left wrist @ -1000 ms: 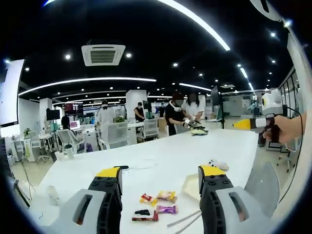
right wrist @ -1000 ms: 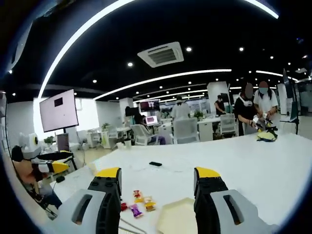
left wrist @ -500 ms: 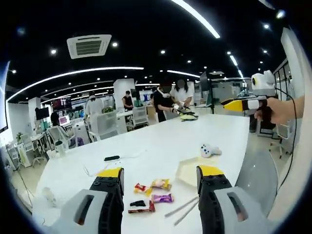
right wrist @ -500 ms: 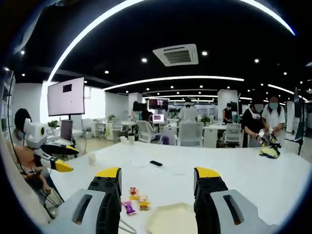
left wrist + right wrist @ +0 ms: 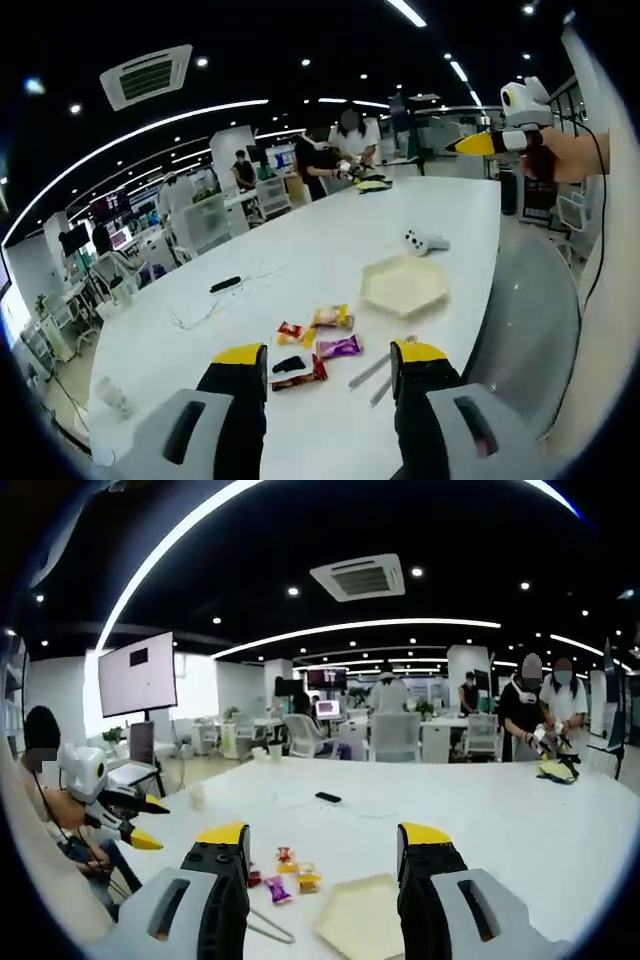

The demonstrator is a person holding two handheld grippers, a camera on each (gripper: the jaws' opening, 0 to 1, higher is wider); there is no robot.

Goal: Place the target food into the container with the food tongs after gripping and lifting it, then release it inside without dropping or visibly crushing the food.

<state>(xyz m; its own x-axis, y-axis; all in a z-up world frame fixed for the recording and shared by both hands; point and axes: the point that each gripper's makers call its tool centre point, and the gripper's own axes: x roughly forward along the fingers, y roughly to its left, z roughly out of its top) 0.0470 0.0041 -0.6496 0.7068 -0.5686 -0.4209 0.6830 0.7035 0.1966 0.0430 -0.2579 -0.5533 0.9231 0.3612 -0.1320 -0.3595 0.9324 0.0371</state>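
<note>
Several wrapped snacks [image 5: 318,345] lie in a loose cluster on the white table [image 5: 300,250]. A pale hexagonal container [image 5: 405,285] sits just right of them, and metal food tongs [image 5: 372,375] lie flat on the near side. My left gripper [image 5: 330,355] hovers open above the near table edge with nothing between its jaws. My right gripper [image 5: 472,144] is held high at the far right. In the right gripper view, the snacks [image 5: 288,875], the container [image 5: 362,917] and the tongs [image 5: 265,926] lie below my open right gripper [image 5: 323,835]. The left gripper [image 5: 152,822] is at the left.
A white game controller [image 5: 424,240] rests beyond the container. A dark phone [image 5: 225,284] and a thin cable [image 5: 200,315] lie farther left, and a cup [image 5: 110,397] stands near the left edge. People [image 5: 545,710] work at the table's far end.
The left gripper view has tipped down toward the table, so the snacks, container and tongs now sit higher and fuller in it. The right gripper stays raised and open.
</note>
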